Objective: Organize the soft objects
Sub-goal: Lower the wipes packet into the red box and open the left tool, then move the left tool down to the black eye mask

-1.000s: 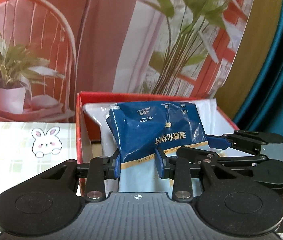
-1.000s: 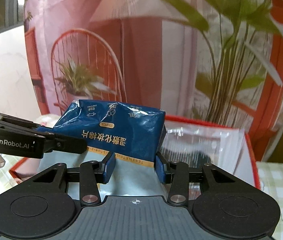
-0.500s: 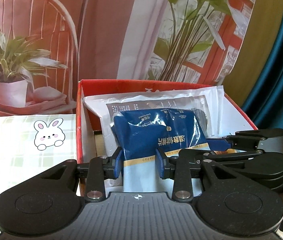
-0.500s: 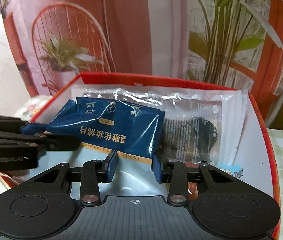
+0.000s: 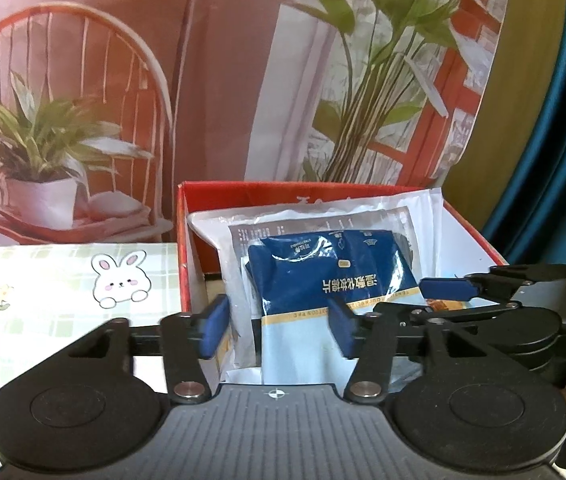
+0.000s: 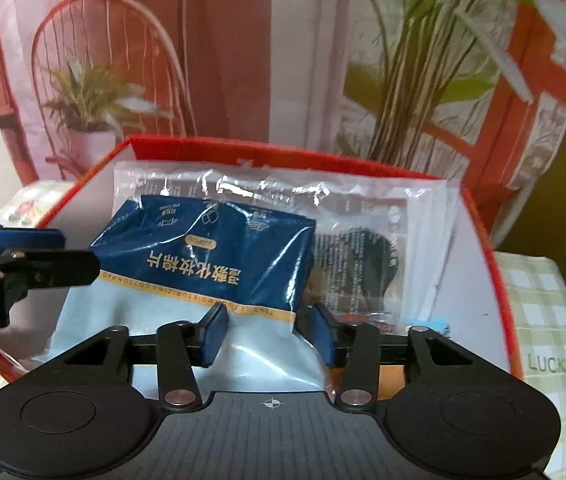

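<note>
My blue cotton-pad pack (image 5: 333, 276) lies inside the red box (image 5: 181, 240), resting on a clear plastic sleeve (image 6: 363, 208) that leans against the box's back wall. The pack is soft and crinkled: dark blue upper section with inverted Chinese lettering, a gold band, and a pale blue lower section nearest me. It lies tilted, its blue end raised.

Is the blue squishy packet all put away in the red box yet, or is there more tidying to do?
Nearly. The blue packet already lies inside the red box, on top of a clear plastic bag. Both the left gripper and the right gripper are opening their jaws around its pale lower end, so they are letting go. Left to do: pull both grippers away. No other soft things waiting outside the box are in view.
</note>
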